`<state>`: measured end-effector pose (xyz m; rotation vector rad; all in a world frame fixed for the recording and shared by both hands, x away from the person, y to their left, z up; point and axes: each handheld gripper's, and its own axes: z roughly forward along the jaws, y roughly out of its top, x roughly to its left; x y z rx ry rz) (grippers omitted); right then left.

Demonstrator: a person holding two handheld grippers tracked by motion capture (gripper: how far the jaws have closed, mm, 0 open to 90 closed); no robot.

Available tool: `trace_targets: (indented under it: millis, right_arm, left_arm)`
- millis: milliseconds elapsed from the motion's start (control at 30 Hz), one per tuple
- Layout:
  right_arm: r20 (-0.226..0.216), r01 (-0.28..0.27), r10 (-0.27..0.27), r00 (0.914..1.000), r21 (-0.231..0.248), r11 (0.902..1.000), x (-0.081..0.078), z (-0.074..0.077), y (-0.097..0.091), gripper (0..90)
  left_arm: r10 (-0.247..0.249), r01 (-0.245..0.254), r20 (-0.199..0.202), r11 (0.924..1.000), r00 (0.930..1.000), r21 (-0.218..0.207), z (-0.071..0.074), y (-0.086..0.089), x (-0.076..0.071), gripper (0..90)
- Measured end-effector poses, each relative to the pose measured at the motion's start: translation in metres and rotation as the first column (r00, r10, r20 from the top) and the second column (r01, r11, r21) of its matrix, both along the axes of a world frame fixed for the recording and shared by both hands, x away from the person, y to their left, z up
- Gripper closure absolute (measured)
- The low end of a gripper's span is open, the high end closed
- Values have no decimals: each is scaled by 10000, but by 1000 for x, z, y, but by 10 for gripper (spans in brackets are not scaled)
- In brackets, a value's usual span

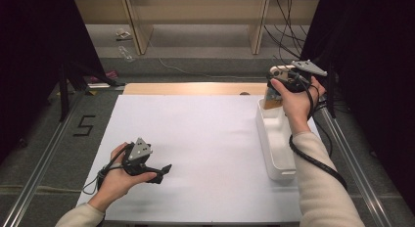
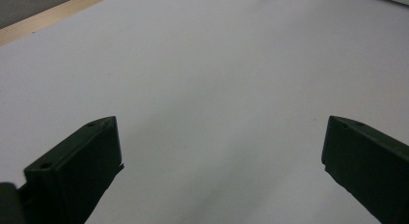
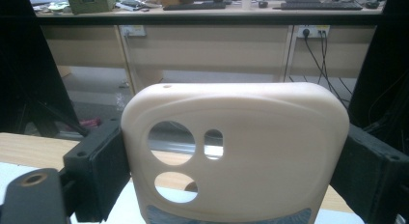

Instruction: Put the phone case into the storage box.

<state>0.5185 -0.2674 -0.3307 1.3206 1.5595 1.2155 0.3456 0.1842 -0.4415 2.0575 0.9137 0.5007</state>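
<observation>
My right gripper [image 1: 274,97] is clamped on a beige phone case [image 3: 236,151], one black jaw pressing each long side; the case stands upright between them, its camera cut-outs towards the top left in the right gripper view. From the high view, this gripper hangs above the far end of a white rectangular tray [image 1: 276,139], close to the far right corner of the white surface [image 1: 195,139]. The tray runs along the right edge of the surface, its long side parallel to that edge, and its near end stops short of the near edge. Whether the case touches the tray I cannot tell.

My left gripper [image 1: 159,172] rests low near the near left corner of the surface, jaws spread wide and released, nothing between them; the left gripper view shows bare white sheet ahead of both jaws. Between the two grippers the middle of the surface lies open, from the left edge across to the tray's wall.
</observation>
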Motion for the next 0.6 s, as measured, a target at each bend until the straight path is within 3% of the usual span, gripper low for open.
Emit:
trace_targets:
  millis: [600]
  right_arm:
    - [-330, 209, -212, 9992, -73, 9998, 13, -7, -1, 117]
  left_arm:
    - [-1, 1, -25, 10000, 10000, 5, 0, 0, 0, 0]
